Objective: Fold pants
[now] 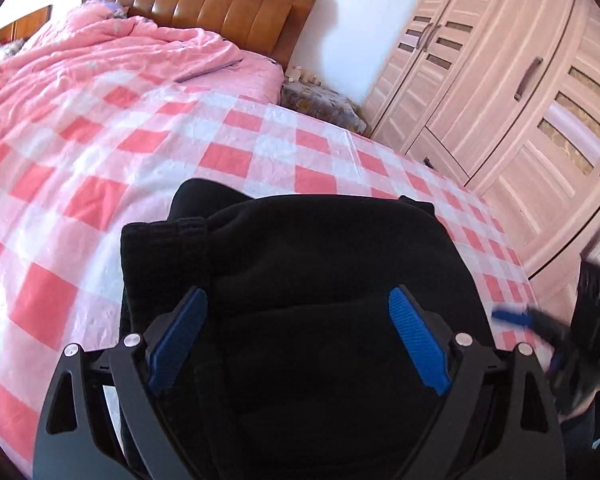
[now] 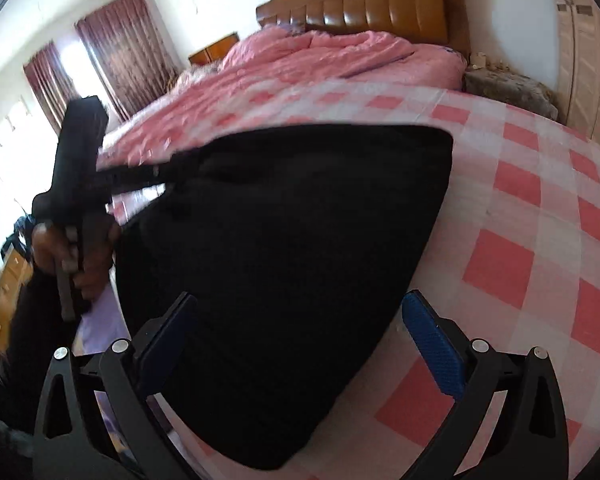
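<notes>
From my left wrist, my left gripper [image 1: 296, 340] hangs over the black pants [image 1: 300, 264], its 2 blue fingers [image 1: 418, 344] spread wide with nothing pinched. The pants lie folded in a thick bundle on the pink checked sheet [image 1: 100, 184], near the bed's right edge. My right gripper [image 1: 540, 332] shows blurred at the far right.

From my right wrist, my right gripper [image 2: 300, 360] is also spread apart above the pants [image 2: 284, 264], pads clear of the cloth. At the left, my left hand [image 2: 80, 256] grips the left gripper's handle.
</notes>
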